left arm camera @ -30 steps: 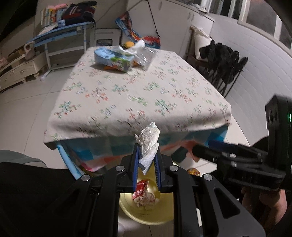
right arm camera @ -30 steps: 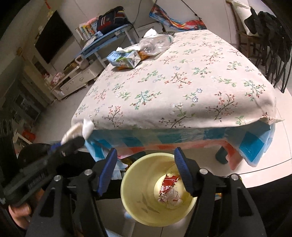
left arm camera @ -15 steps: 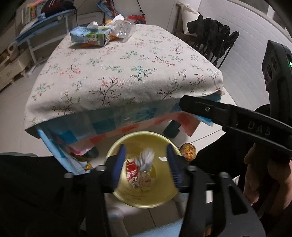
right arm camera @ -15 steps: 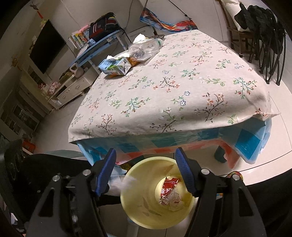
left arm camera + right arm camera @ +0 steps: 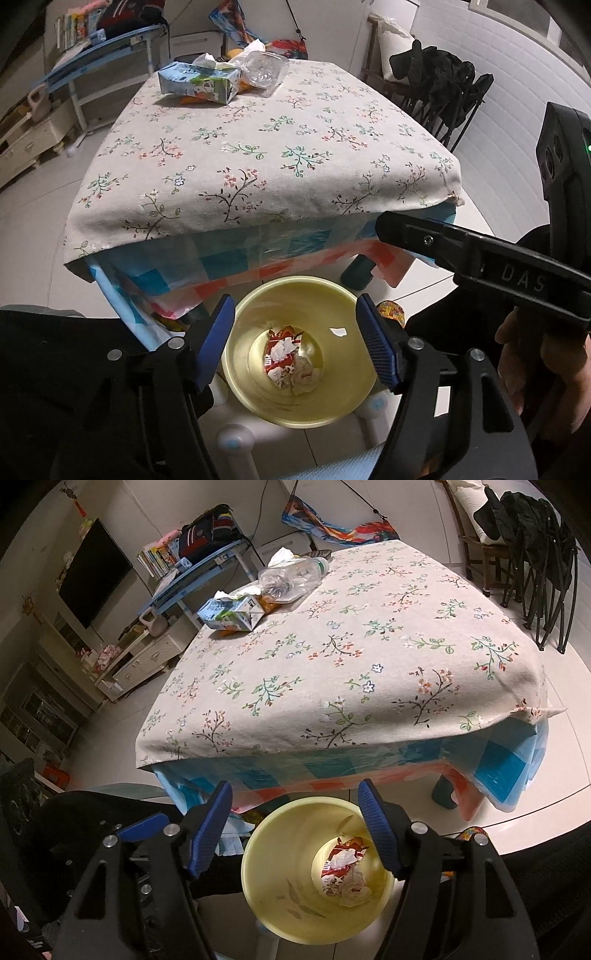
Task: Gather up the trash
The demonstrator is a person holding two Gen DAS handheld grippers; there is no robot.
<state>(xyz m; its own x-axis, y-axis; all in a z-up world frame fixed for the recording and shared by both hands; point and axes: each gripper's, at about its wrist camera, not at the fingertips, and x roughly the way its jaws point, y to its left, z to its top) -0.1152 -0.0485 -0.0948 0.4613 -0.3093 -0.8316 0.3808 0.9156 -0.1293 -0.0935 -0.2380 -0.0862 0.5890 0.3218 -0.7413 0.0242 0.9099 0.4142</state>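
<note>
I hold my left gripper (image 5: 295, 339) tilted down over the yellow bin (image 5: 236, 373), which stands on the floor by the near edge of the table (image 5: 258, 147). Its jaws have just been opening and now stand wide with nothing between them. A second ago they pinched a crumpled tissue (image 5: 304, 373); now it lies in the bin bottom on the red wrapper (image 5: 275, 350), a shapeless wad with no clear long axis. My right gripper (image 5: 295, 830) hangs open and empty over the same bin.

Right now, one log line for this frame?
left claw: just opened, empty, over yellow bin | right claw: open, empty | crumpled tissue: in bin | tissue box, bottle: on table
</note>
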